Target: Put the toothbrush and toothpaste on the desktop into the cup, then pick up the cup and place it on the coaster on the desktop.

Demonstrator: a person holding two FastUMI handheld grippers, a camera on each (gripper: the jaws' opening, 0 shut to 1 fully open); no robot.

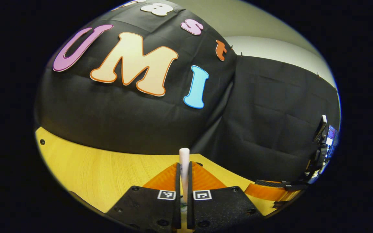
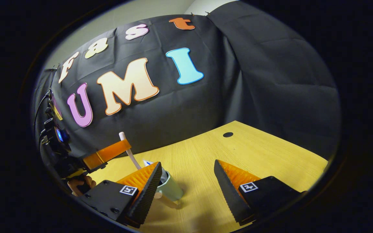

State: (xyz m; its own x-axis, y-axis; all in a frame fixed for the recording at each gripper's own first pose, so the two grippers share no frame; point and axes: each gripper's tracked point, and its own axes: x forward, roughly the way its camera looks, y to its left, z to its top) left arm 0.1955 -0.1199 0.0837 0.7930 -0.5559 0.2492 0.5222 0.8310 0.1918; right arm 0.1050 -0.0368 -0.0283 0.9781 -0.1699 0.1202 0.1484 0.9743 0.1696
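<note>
toothbrush held over the cup, not yet let go

my left gripper (image 1: 182, 181) is clamped on the toothbrush (image 1: 184, 161), long axis near upright, free end pointing to 12 o'clock, leaning slightly over the cup (image 2: 170, 187) at 7 o'clock in the right gripper view. my right gripper (image 2: 188, 184) is spread, holding nothing. dropped off-centre, the toothbrush could tip the cup.

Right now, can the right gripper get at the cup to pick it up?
Probably yes. The right gripper is open, and the cup stands on the desk just beside its left finger. The toothbrush, held by the left gripper, leans over the cup and may crowd it.
</note>
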